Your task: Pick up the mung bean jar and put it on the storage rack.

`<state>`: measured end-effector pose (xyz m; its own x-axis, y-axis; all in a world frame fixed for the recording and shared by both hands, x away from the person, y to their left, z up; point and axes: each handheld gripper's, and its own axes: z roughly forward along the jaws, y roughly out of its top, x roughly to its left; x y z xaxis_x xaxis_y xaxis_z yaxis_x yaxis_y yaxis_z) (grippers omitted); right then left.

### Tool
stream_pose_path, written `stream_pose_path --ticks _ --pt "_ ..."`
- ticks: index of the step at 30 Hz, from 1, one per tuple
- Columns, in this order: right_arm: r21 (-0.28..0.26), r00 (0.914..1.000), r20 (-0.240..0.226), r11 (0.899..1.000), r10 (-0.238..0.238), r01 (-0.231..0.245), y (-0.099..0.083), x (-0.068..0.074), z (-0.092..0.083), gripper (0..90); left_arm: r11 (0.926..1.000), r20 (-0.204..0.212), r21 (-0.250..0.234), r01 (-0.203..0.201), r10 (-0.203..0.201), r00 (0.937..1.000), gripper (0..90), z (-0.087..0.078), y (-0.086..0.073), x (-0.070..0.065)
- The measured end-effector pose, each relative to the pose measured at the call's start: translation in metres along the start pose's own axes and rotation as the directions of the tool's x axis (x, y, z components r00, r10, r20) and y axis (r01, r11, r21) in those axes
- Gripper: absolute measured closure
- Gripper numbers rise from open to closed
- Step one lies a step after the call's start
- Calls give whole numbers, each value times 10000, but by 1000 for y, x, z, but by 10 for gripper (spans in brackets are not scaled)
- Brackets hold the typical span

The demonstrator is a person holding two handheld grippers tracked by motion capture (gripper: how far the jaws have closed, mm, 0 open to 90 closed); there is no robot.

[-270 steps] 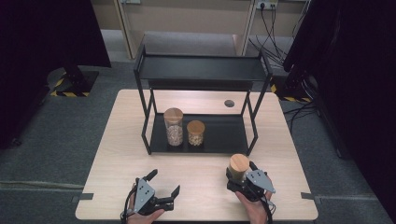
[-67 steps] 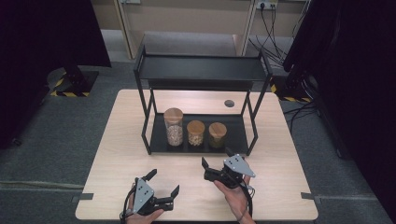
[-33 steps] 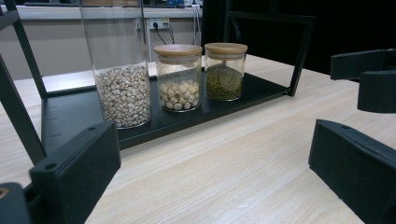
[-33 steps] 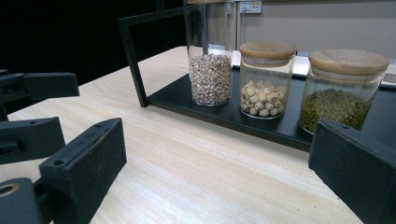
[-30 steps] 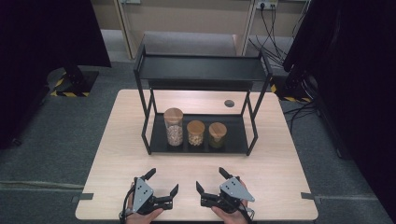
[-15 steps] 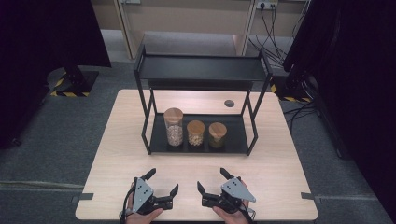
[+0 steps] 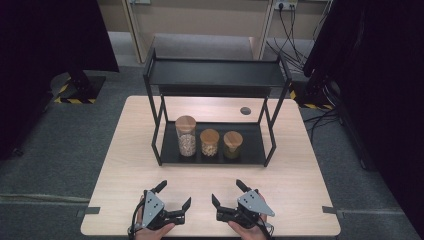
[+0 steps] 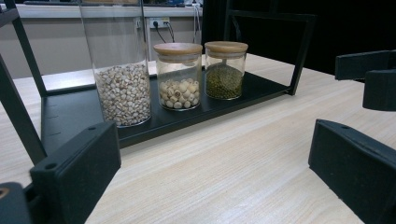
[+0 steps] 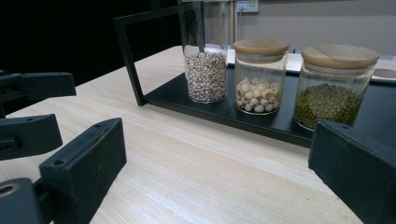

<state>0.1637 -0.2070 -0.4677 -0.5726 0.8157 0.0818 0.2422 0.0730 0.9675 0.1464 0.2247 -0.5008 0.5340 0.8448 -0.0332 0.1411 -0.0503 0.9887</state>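
Three wooden-lidded glass jars (image 7: pixel 209 141) stand in a row on the black metal shelf rack (image 7: pixel 250 149); left gripper (image 7: pixel 173 195) and right gripper (image 7: pixel 227 193) rest released, jaws spread, on the pale wooden table (image 7: pixel 295 180).

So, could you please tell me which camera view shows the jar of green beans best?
The right gripper view: the jar of green beans stands close and sharp there, wooden lid and contents clear. The left gripper view shows it farther off at the row's end. The high view shows it small, mostly its lid, on the black rack.
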Motion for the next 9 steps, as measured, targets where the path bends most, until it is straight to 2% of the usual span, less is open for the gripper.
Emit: stream_pose_path --ticks 9 --pt "-32 10000 41 10000 3 -3 0 -1 0 44 10000 -26 -1 1 -1 10000 17 0 0 0"
